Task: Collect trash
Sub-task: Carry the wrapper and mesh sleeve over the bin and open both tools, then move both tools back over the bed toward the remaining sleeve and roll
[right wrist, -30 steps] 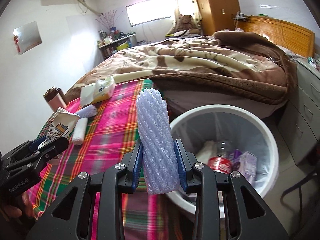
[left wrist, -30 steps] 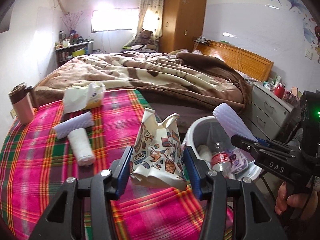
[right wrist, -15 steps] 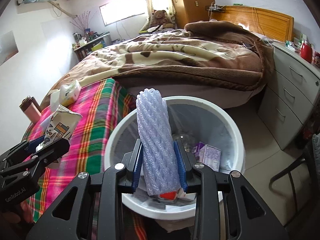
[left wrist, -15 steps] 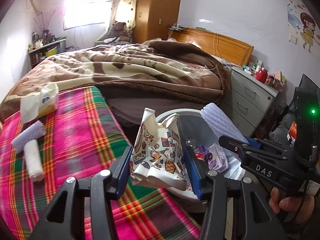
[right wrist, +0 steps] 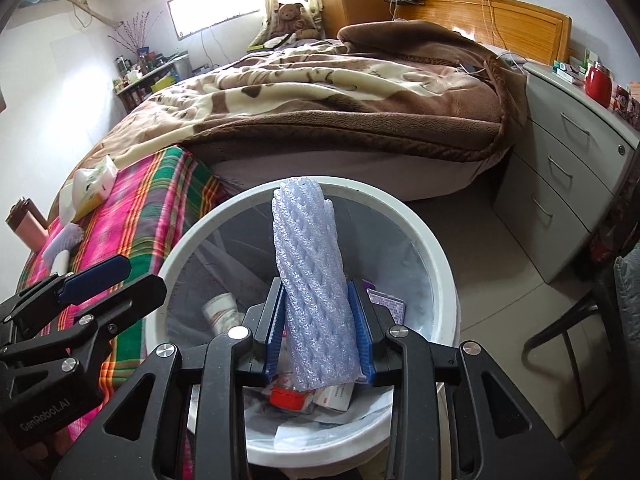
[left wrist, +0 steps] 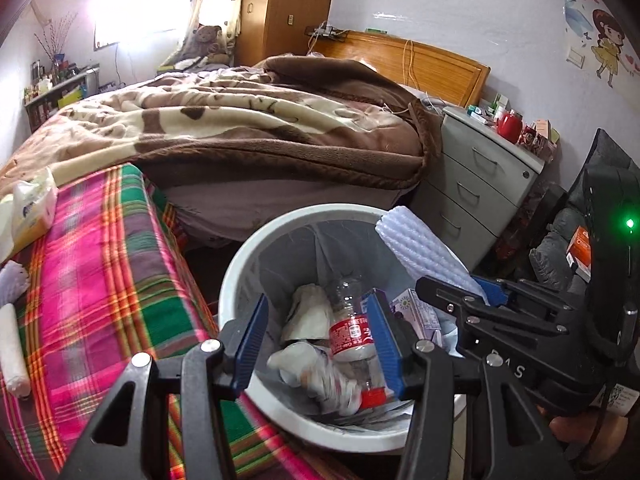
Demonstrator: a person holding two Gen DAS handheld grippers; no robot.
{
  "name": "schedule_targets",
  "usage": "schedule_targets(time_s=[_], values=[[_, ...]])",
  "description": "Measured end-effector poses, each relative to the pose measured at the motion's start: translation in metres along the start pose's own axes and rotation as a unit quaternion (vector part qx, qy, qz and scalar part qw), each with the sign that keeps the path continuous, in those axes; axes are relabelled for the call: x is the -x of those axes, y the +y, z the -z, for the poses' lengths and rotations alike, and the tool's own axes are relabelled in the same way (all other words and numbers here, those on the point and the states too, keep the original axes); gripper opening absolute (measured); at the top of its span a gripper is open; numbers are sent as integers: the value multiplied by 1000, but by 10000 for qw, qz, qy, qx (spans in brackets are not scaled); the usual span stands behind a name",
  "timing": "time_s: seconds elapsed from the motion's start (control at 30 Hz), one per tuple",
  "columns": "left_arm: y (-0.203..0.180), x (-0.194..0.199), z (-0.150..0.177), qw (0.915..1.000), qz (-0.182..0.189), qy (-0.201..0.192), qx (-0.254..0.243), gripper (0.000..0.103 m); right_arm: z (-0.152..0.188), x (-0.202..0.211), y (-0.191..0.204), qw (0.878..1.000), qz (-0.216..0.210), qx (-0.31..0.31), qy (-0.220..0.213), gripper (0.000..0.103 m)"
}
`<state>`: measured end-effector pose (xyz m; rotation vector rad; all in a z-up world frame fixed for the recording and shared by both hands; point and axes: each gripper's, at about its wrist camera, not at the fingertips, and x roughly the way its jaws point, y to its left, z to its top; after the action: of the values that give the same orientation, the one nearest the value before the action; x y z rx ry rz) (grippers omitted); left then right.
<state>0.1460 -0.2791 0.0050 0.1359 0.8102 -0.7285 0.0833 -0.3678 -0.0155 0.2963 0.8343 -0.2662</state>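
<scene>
hidden: lower end of foam sleeve behind my right gripper pads | bin near rim behind my left gripper | blurred: crumpled wrapper in bin, print unreadable | cut off: white roll at plaid cover's left edge | bottle label too small to read

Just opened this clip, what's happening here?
A person is clearing trash off a plaid-covered surface into a white bin. The left hand-held gripper hangs open over the bin with nothing between its fingers; a patterned wrapper lies inside among a plastic bottle and cartons. The right hand-held gripper is clamped on a foam net sleeve above the bin. Two more rolls lie on the cloth.
</scene>
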Motion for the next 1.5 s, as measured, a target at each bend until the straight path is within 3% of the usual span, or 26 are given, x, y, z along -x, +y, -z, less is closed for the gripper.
schedule_targets(time_s=[0.13,0.33,0.47,1.07,1.5], values=[[-1,-3,0,9999,93,45,-1,54,0,-4,-6,10000,31,-57,40,33],[8,3,0,9999,38,14,144,66,0,-4,-10,9998,122,-98,89,40],[16,11,1,9998,5,-45,203,68,0,-1,-8,9998,163,-101,35,63],[68,65,9,9963,-365,-521,574,71,-5,11,30,9996,-51,115,-252,63],[135,107,25,9890,-913,-800,848,71,-4,11,90,9955,-564,594,-475,63]])
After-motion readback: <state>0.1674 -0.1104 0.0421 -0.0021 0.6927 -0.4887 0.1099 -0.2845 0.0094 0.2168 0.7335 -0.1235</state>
